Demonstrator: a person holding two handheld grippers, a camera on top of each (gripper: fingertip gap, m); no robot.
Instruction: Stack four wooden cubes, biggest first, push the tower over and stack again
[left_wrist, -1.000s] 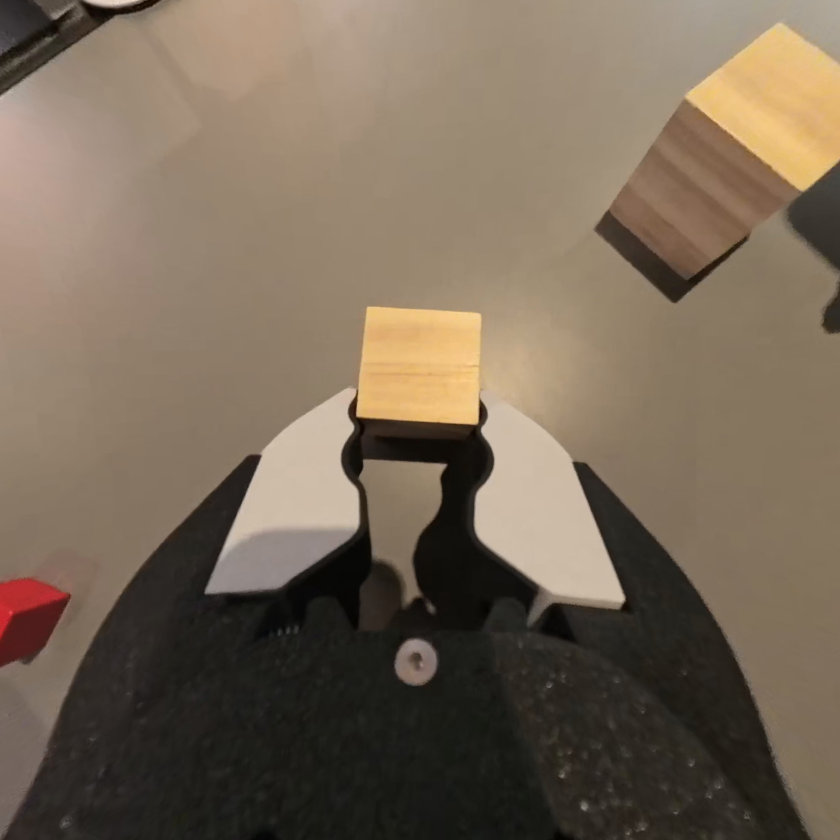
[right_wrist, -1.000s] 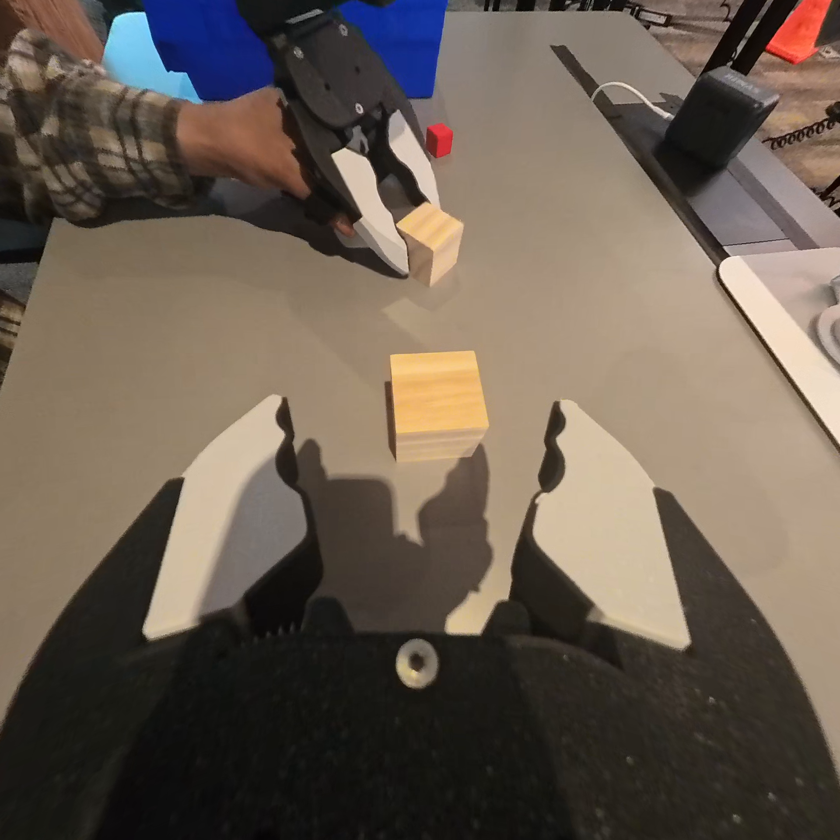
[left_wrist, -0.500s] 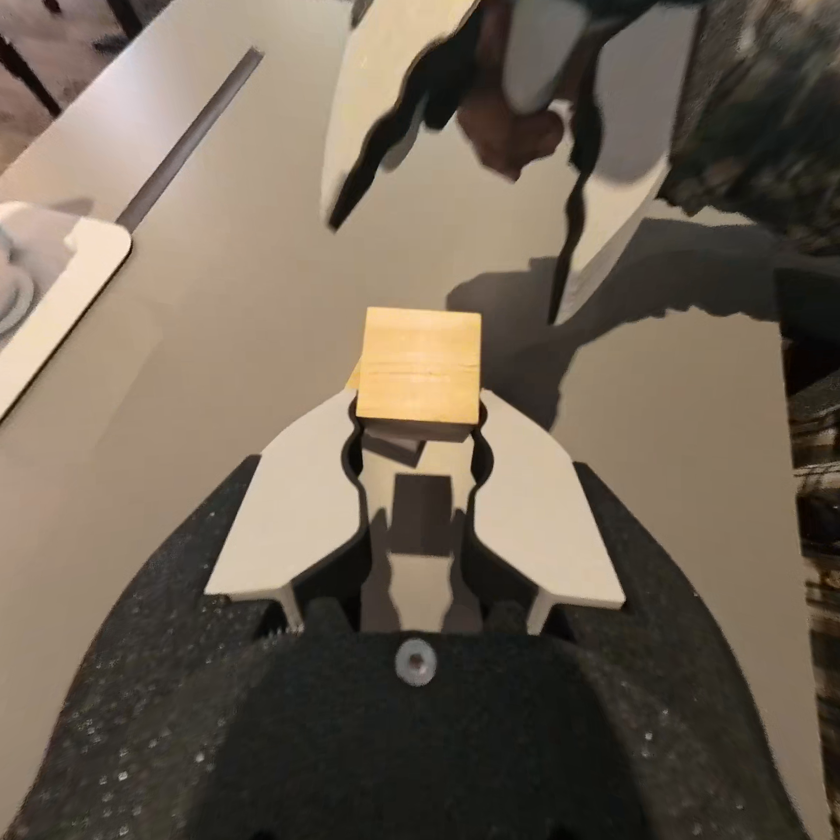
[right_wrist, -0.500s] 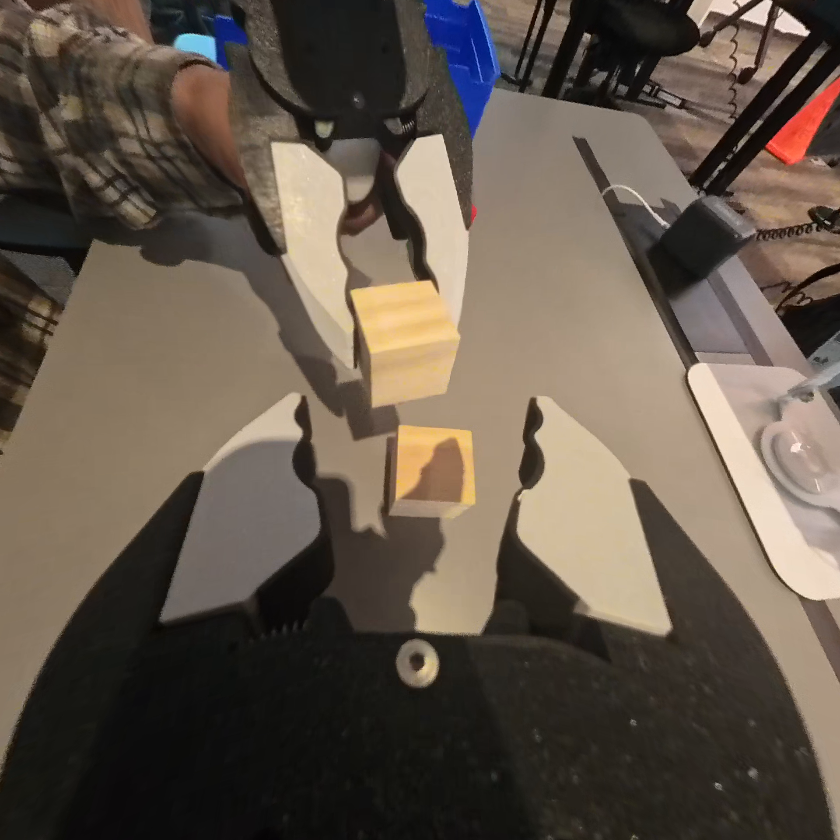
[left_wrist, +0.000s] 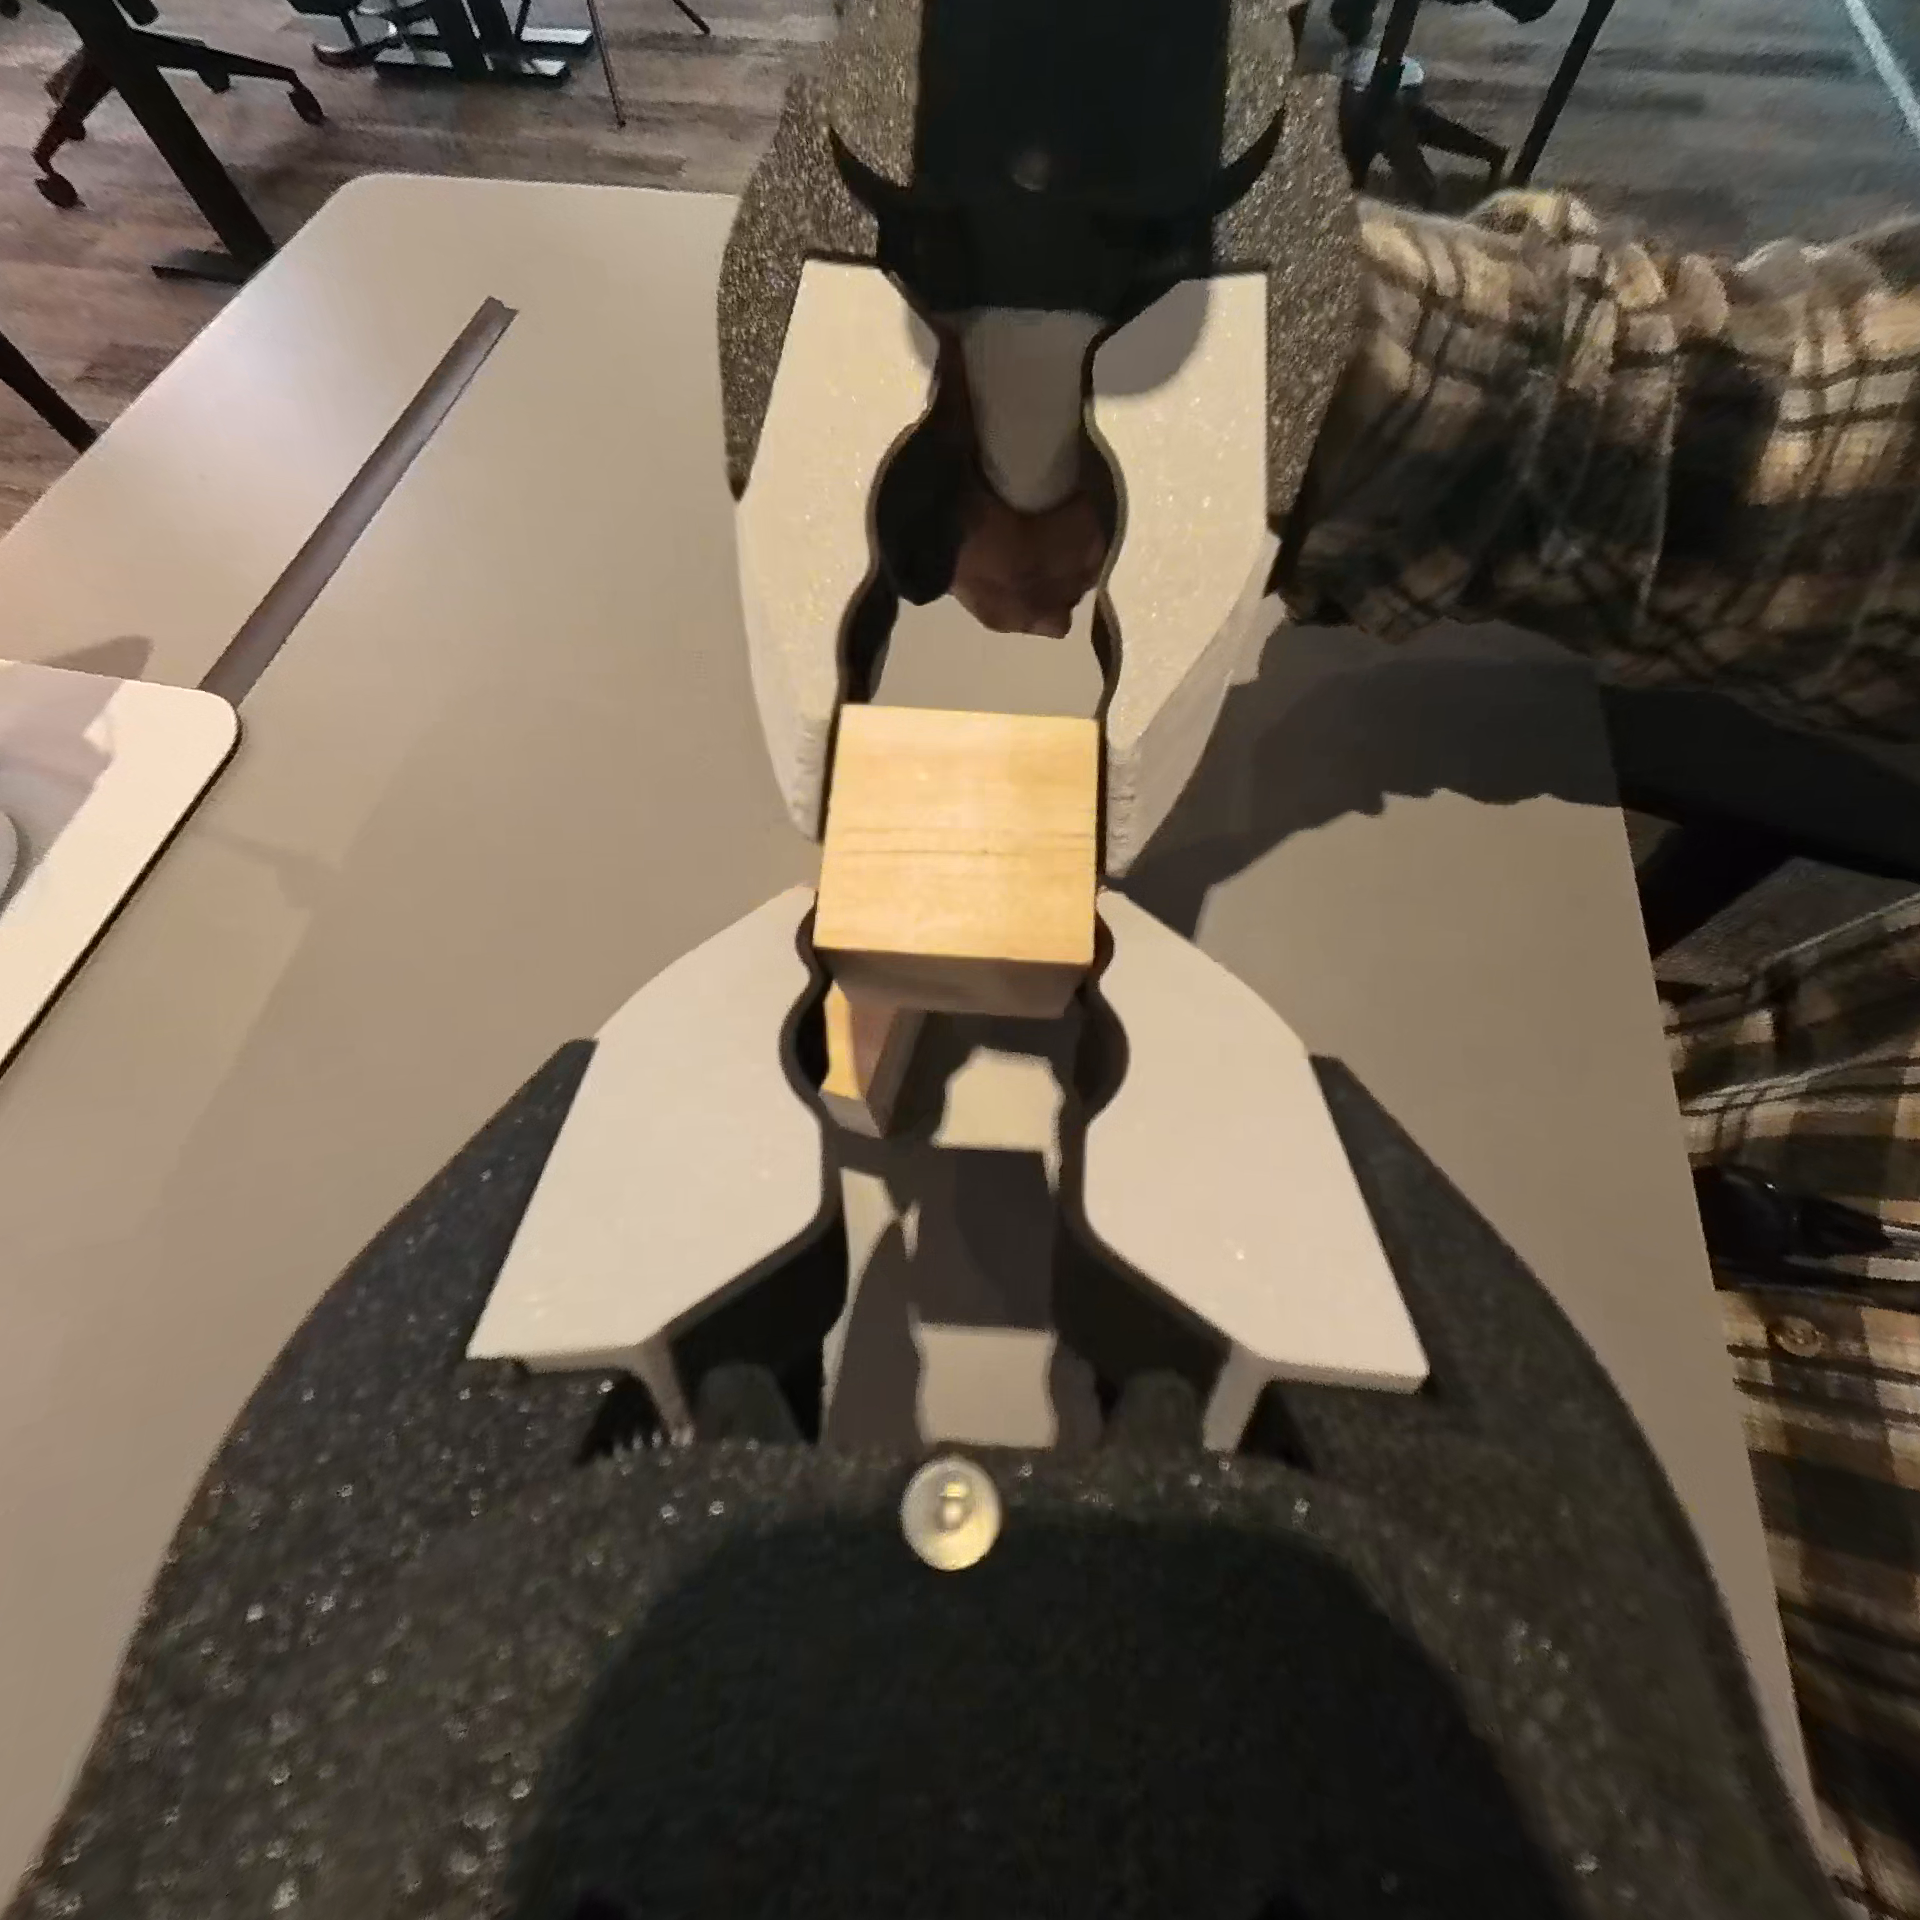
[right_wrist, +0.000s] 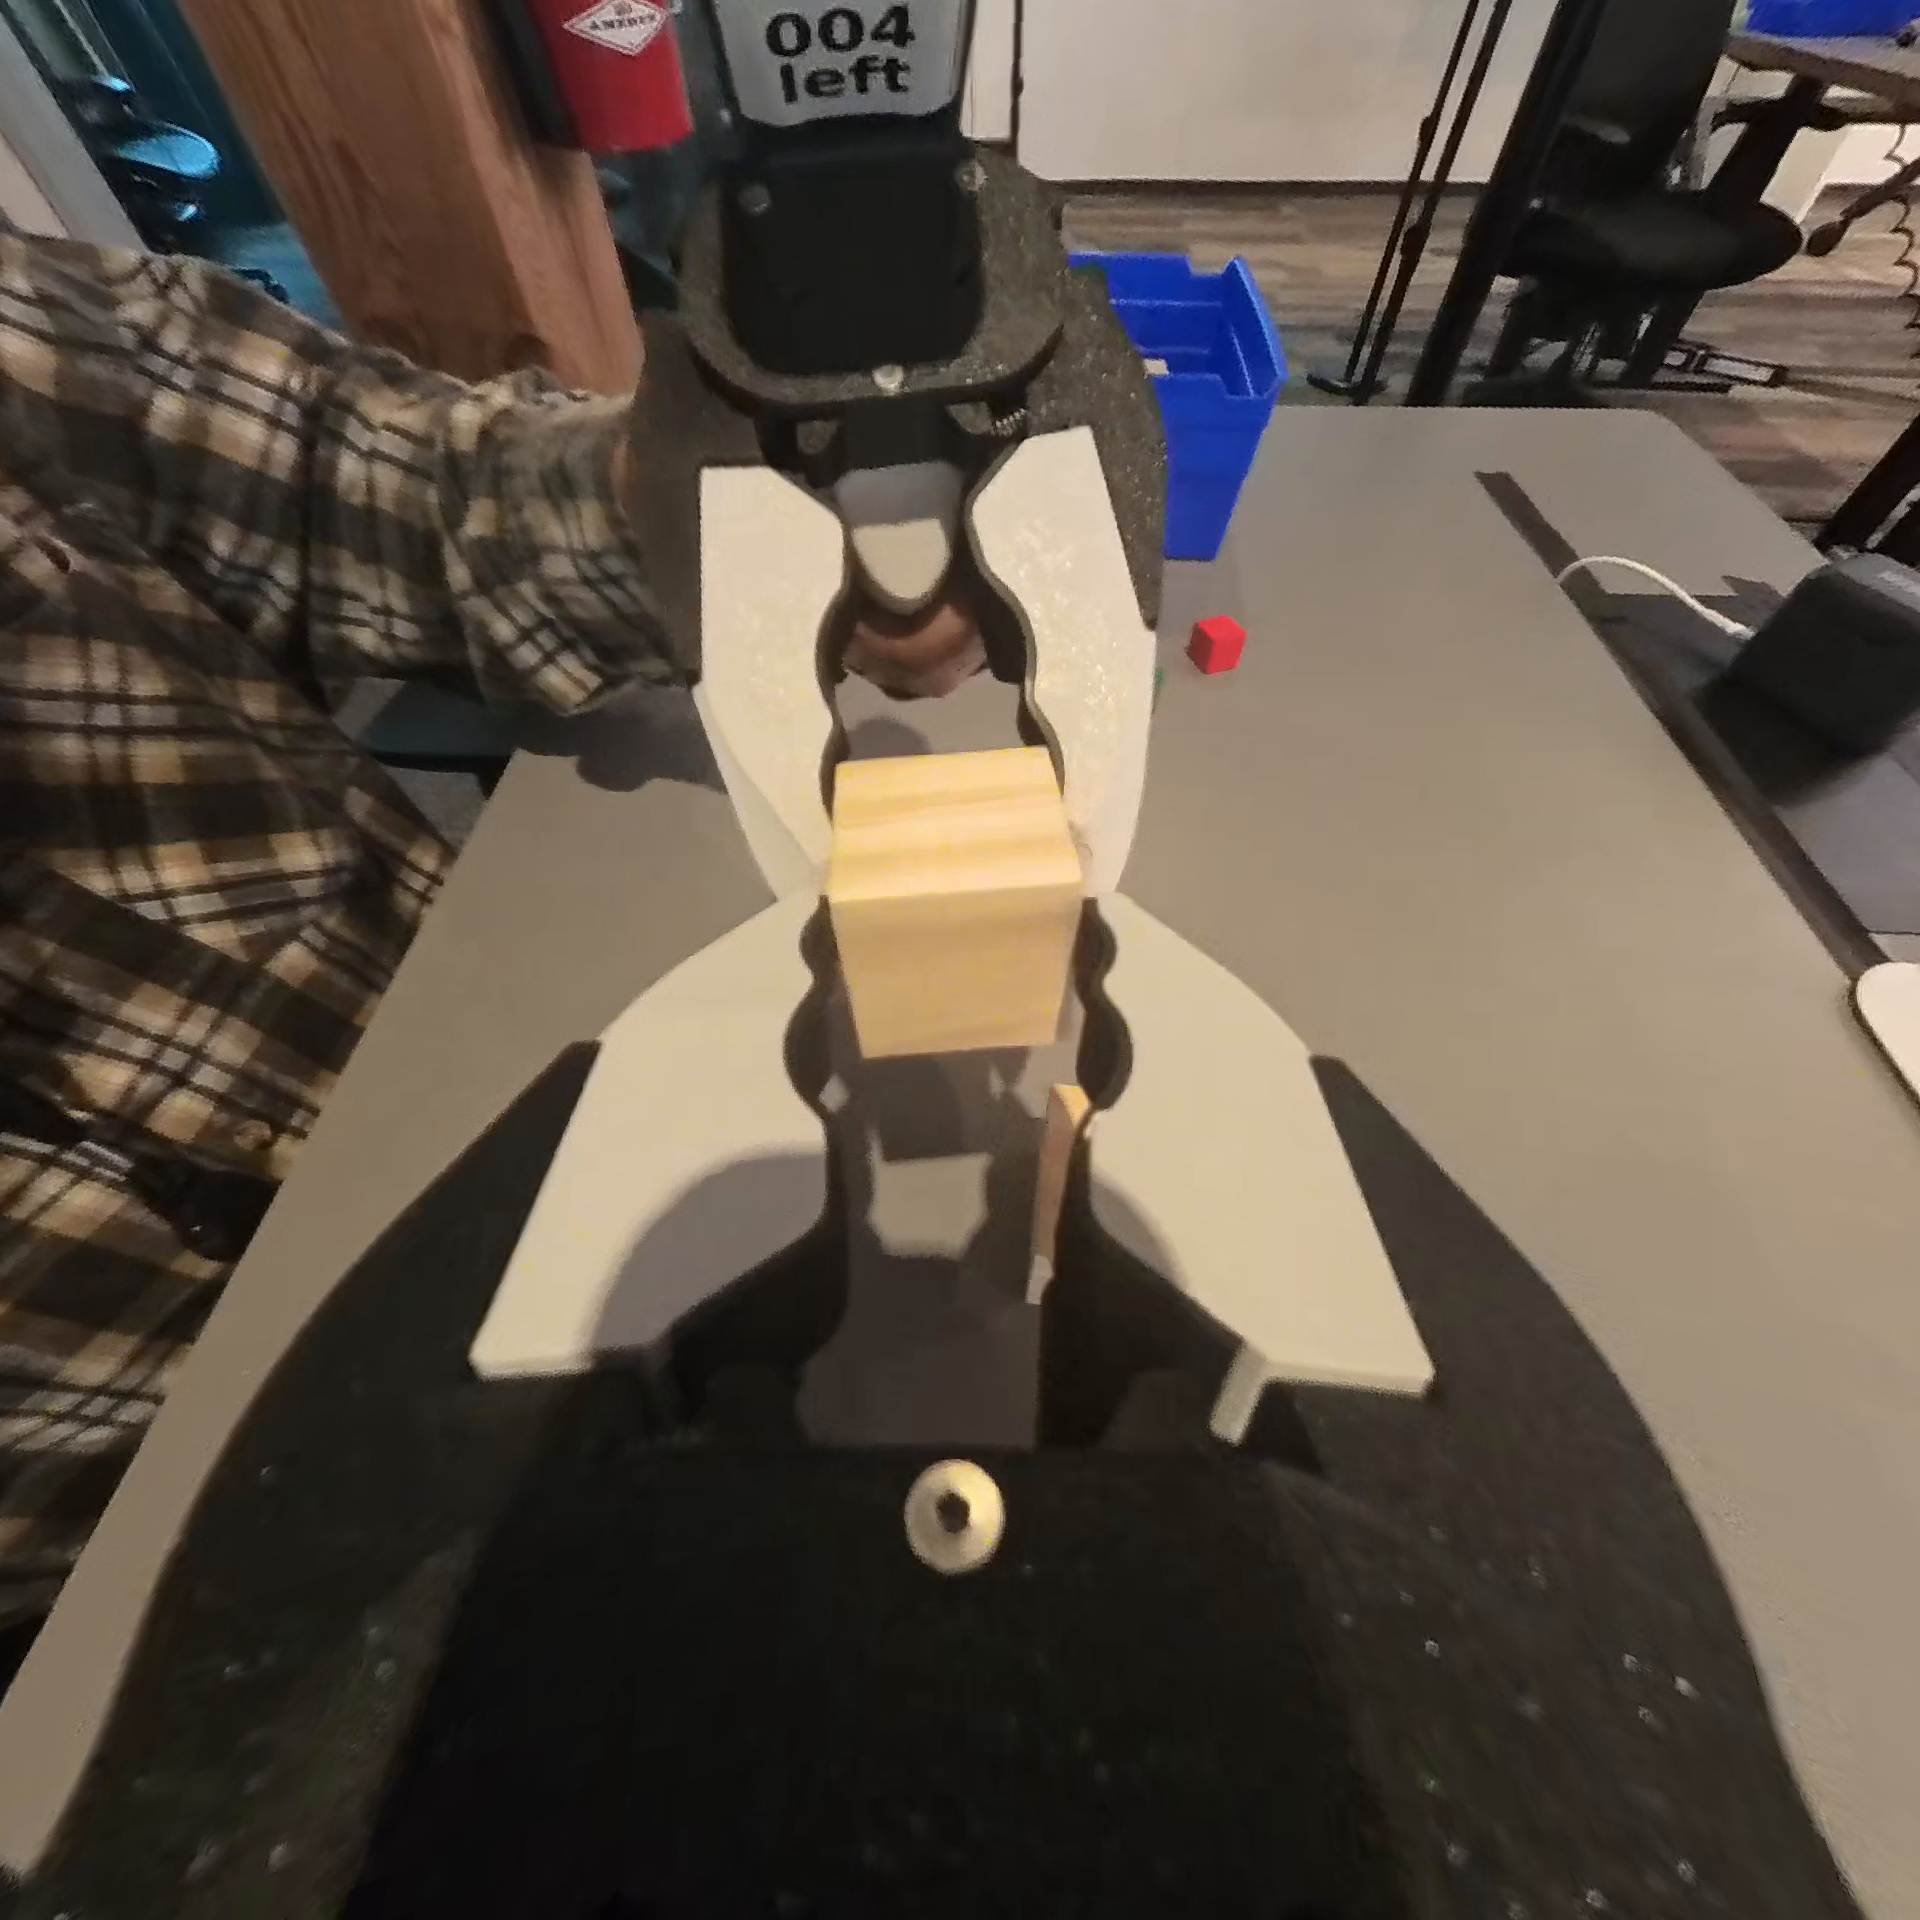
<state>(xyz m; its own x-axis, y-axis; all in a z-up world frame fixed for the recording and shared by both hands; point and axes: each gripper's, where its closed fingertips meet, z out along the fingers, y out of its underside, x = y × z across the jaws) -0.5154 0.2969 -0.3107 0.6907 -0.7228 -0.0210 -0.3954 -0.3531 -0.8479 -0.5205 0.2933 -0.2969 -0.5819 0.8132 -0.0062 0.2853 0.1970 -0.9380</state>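
Note:
A light wooden cube (left_wrist: 956, 842) is held in the air between both grippers, which face each other. My left gripper (left_wrist: 954, 925) is shut on its near sides. My right gripper (left_wrist: 961, 790) comes from the far side, with its fingertips against the same cube. In the right wrist view the cube (right_wrist: 951, 935) sits between my right gripper's (right_wrist: 951, 925) pads, with the left gripper (right_wrist: 951, 862) clamped on it from behind. A second wooden cube (left_wrist: 862, 1070) lies on the grey table (left_wrist: 468, 623) below, mostly hidden. Only a sliver of the second cube (right_wrist: 1062, 1143) shows in the right wrist view.
A small red cube (right_wrist: 1216, 644) lies farther back on the table. A blue bin (right_wrist: 1205, 384) stands at the table's far end. A black box (right_wrist: 1829, 644) with a white cable and a white tray (right_wrist: 1891, 1018) are at the right. A person's plaid sleeve (right_wrist: 260, 520) is at the left.
My left gripper carried its cube over the cube on the table, toward my right gripper. My right gripper went from wide open to shut on the same cube.

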